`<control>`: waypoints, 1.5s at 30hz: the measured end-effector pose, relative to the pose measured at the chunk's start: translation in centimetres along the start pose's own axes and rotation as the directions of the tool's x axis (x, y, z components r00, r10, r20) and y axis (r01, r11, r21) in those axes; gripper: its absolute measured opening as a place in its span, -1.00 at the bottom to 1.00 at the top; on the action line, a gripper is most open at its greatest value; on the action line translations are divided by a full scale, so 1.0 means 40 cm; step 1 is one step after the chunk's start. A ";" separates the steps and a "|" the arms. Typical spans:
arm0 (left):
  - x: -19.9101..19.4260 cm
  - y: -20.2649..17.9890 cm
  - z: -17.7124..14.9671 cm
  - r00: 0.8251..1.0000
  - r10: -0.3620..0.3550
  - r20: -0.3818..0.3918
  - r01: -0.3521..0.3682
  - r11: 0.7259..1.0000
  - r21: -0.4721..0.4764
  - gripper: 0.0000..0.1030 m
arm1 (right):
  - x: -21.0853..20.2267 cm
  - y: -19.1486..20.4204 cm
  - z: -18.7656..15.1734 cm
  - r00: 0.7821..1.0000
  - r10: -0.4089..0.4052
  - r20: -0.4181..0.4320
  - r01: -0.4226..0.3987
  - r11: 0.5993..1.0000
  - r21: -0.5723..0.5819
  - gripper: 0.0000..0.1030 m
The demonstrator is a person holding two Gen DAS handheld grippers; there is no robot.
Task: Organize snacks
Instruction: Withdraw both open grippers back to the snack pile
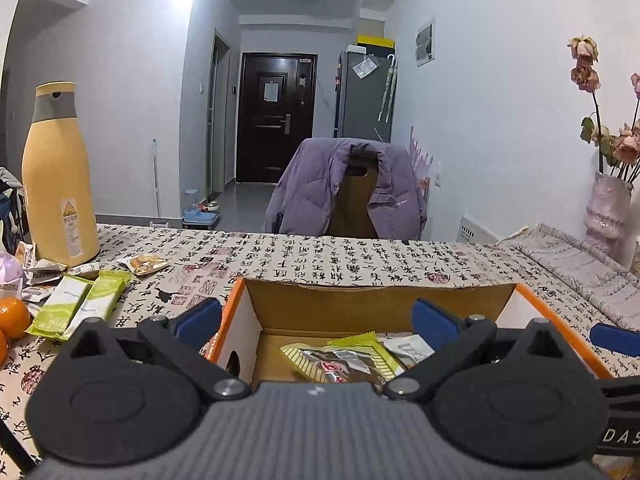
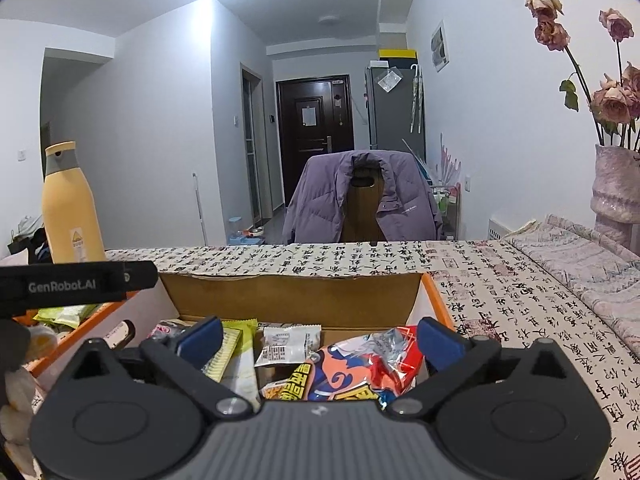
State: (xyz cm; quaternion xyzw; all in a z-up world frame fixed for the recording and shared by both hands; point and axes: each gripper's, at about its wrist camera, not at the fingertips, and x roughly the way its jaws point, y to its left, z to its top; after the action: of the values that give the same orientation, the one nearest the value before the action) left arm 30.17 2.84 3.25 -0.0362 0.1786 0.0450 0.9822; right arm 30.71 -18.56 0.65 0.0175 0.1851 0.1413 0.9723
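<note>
Calligraphy-printed cloth covers the counter (image 1: 320, 256), where an orange-edged cardboard box (image 2: 296, 300) sits before a chair draped in a purple jacket (image 1: 344, 188). Left of the box, only the left view shows green snack bars (image 1: 80, 308) and oranges (image 1: 14, 316); the right view shows a colourful packet (image 2: 360, 368) inside. Each hand-held gripper, left (image 1: 318, 320) and right (image 2: 320, 344), hangs spread wide and empty over the box.

left gripper (image 1: 316, 320): jaws spread wide, nothing between the blue pads, pointing toward 12 o'clock, tilted slightly down
right gripper (image 2: 320, 338): jaws spread wide, empty, same heading and tilt, at the left one's 3 o'clock
</note>
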 end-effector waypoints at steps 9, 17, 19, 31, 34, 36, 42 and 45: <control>-0.037 0.002 0.038 1.000 0.014 0.001 -0.014 0.998 -0.066 1.00 | -0.033 -0.003 0.033 1.000 0.021 0.013 -0.022 1.000 0.009 1.00; -0.142 0.016 0.055 0.999 0.027 0.028 -0.025 0.998 -0.063 1.00 | -0.136 0.032 0.073 0.998 0.043 0.055 -0.041 0.998 -0.036 1.00; -0.173 0.022 0.048 0.999 0.028 0.036 -0.026 0.998 -0.061 1.00 | -0.163 0.038 0.073 0.997 0.043 0.062 -0.040 0.998 -0.041 1.00; -0.304 0.065 -0.070 0.999 0.044 0.005 -0.044 0.998 -0.052 1.00 | -0.281 0.049 -0.020 0.999 0.049 0.006 -0.048 0.998 -0.043 1.00; -0.322 0.074 -0.114 0.999 0.039 -0.021 -0.040 0.998 -0.047 1.00 | -0.306 0.045 -0.049 0.999 0.044 -0.012 -0.044 0.998 -0.034 1.00; -0.333 0.081 -0.141 0.999 0.027 -0.033 -0.028 0.998 -0.049 1.00 | -0.320 0.045 -0.069 0.999 0.039 -0.026 -0.040 0.999 -0.033 1.00; -0.360 0.098 -0.207 0.998 0.008 -0.058 -0.011 0.999 -0.047 1.00 | -0.351 0.037 -0.129 0.998 0.025 -0.063 -0.027 0.999 -0.030 1.00; -0.367 0.110 -0.231 0.998 -0.002 -0.069 -0.002 0.999 -0.048 1.00 | -0.360 0.038 -0.153 0.997 0.008 -0.081 -0.010 1.000 -0.026 1.00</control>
State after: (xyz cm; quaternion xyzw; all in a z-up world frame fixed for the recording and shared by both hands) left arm 12.82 5.29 -0.41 -0.0615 0.2113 0.0479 0.9743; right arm 15.23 -21.28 0.18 -0.0004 0.2224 0.1489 0.9635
